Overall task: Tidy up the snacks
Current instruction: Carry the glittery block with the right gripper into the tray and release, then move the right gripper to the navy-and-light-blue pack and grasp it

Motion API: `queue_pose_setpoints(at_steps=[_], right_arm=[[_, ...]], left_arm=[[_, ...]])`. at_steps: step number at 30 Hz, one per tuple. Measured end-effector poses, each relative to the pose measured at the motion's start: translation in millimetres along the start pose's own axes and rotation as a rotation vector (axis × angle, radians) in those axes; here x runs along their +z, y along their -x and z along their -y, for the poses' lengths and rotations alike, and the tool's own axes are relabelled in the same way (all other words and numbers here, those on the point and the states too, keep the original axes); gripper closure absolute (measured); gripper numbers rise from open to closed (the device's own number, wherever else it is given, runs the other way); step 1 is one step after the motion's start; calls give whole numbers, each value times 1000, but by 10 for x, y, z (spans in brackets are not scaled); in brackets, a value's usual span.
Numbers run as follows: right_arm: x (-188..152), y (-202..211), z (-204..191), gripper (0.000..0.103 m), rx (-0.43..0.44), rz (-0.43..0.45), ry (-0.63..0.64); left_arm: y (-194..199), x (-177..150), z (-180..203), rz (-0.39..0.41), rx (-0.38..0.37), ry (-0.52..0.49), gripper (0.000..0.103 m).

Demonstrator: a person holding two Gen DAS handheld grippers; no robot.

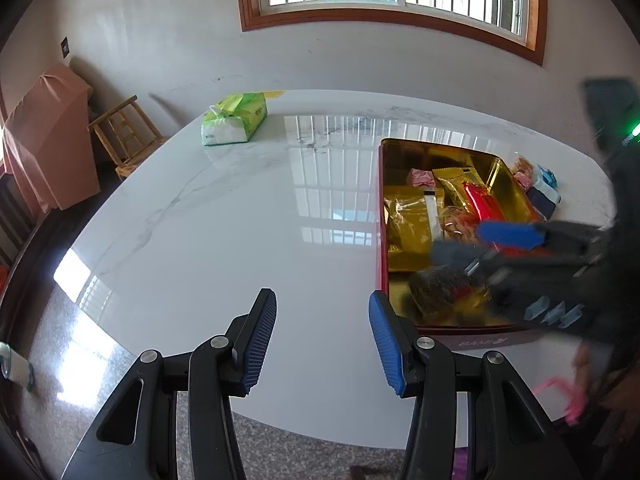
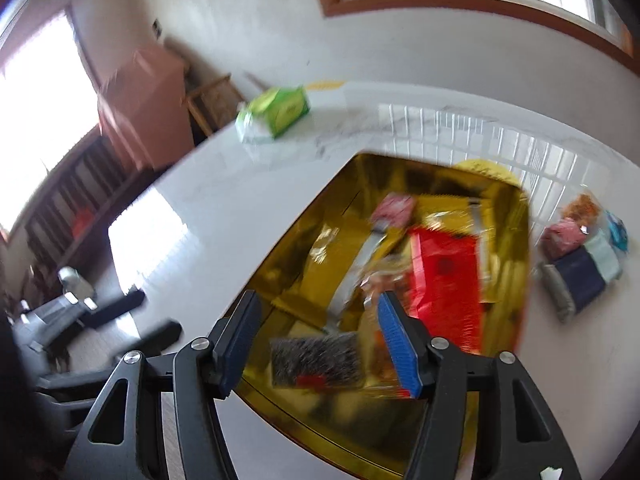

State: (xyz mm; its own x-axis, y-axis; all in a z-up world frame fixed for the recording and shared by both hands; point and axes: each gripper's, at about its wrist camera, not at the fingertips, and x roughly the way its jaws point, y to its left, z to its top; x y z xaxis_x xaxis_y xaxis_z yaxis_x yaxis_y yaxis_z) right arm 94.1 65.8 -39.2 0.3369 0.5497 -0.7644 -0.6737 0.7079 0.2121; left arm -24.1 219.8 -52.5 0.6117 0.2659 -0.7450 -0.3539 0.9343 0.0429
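A gold-lined tin (image 1: 400, 152) with red sides sits on the white marble table (image 1: 240, 220). It holds several snacks: gold packets, a red packet (image 1: 482, 200), a pink sweet (image 1: 421, 178) and a dark speckled packet (image 1: 436, 290). The tin (image 2: 304, 232) fills the right wrist view, blurred. My left gripper (image 1: 322, 312) is open and empty over the table, left of the tin. My right gripper (image 2: 316, 322) is open above the tin, over the speckled packet (image 2: 316, 362); it also shows in the left wrist view (image 1: 476, 244). Loose snacks (image 2: 580, 256) lie right of the tin.
A green tissue pack (image 1: 234, 120) lies at the table's far left. A wooden chair (image 1: 124, 136) and a pink-covered object (image 1: 48, 136) stand beyond the left edge. A wall with a window is behind.
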Motion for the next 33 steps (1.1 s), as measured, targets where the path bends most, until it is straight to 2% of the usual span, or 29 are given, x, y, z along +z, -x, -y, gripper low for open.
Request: queue_pose_setpoints(at_steps=[2,5,8,9,11,13,15,17,24,26,28,31,33], right_arm=[[22,187,152,40,-18,49,-35],[53,371,501,35,-187,93,-74],[64,358,1016,35,-383,69,-131],[64,320,1114,35,-421,57,-141],[76,214,1309,35,-470,23,-172],[113,103,1436,34,-482,14,-205],[156,-4,1462,28,-518,6,-185],[218,-144,1490,28,-588,-15,-150],[351,-325,1762,22,-534,-51,-201],[304,-282,1818,21,-512,-47,-213],[218,-235,1869,19,-553,-75,-209],[56,-99,2044,19,-523,-90,-249],[-51,65,2203,19,-555,-94,-275]], left_arm=[[-15,2,18,-7,-5,-1,53],[-9,4,46,-4,-12,-8,53],[-20,13,65,-3,-18,-16,53],[-31,15,68,-6,-24,-17,53],[-59,12,76,-14,-31,-19,53],[-93,5,85,-23,-33,-26,53],[-125,6,93,-31,-33,-27,53],[-157,16,93,-37,-39,-21,53],[-207,83,187,-53,-48,-39,53],[-201,95,233,-50,-48,-52,53],[-191,106,280,-46,-48,-64,53],[-190,117,324,-45,-47,-72,53],[-201,118,350,-51,-50,-78,53]])
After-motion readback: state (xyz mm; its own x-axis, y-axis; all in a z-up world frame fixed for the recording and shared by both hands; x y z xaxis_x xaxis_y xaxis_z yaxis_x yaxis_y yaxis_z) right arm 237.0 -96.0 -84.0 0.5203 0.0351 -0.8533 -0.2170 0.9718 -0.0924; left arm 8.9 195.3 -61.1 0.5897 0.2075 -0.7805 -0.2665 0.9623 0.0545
